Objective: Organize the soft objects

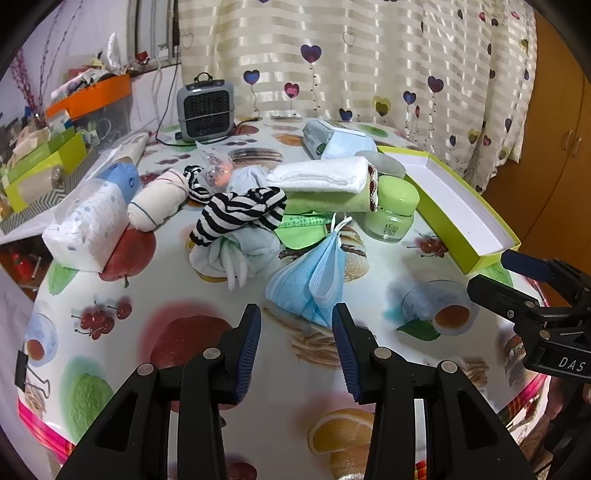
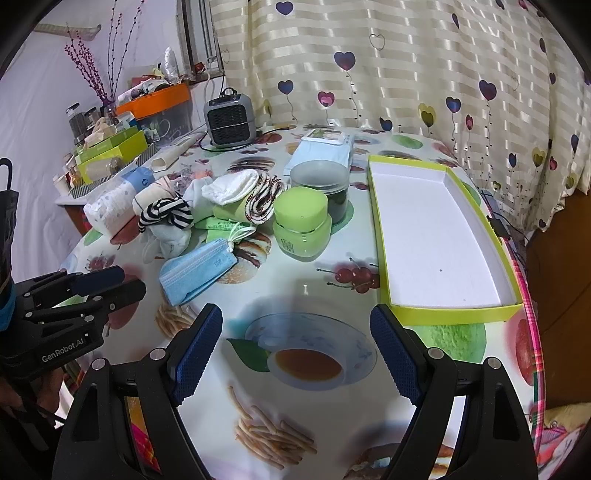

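From the left wrist view, the left tool [image 1: 296,347] hung with its jaws apart and nothing between them, aimed at the folded blue face masks [image 1: 310,286] lying nearest on the table [image 1: 155,332], likely the easiest first pick from the heap of striped sock [image 1: 240,214], rolled white towel [image 1: 321,177] and tissue pack [image 1: 86,232] behind. From the right wrist view, the right tool [image 2: 295,347] also stood wide and empty over bare table, just beside the yellow-green box lid [image 2: 454,312], whose white inside held nothing, presumably awaiting the soft things.

A cream striped curtain [image 2: 388,74] printed with hearts hangs behind the table [image 2: 303,288]. At far left stands a cluttered shelf [image 2: 122,147] below a window [image 2: 195,33]; a wooden cabinet [image 1: 554,147] stands right.
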A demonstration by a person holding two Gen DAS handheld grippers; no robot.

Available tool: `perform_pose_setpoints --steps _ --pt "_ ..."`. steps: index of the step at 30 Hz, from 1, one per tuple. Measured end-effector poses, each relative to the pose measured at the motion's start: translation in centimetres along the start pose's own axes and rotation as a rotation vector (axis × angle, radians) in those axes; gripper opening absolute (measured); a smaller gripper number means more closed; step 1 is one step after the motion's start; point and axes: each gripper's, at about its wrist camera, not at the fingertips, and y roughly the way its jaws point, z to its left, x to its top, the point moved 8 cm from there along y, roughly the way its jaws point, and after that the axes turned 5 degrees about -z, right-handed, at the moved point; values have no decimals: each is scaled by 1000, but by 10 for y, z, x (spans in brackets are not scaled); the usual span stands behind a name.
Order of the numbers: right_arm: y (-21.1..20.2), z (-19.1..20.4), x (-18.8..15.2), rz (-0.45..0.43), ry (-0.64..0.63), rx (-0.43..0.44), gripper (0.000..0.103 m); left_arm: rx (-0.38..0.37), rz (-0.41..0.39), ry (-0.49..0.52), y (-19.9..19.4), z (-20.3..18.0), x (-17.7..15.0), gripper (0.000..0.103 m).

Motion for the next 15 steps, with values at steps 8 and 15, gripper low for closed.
perform_pose_setpoints --steps 8,15 --pt "3 1 -4 6 -1 7 83 -7 2 3 1 0 0 39" --pt "5 3 -4 11 -6 18 83 6 -15 24 2 -1 2 39"
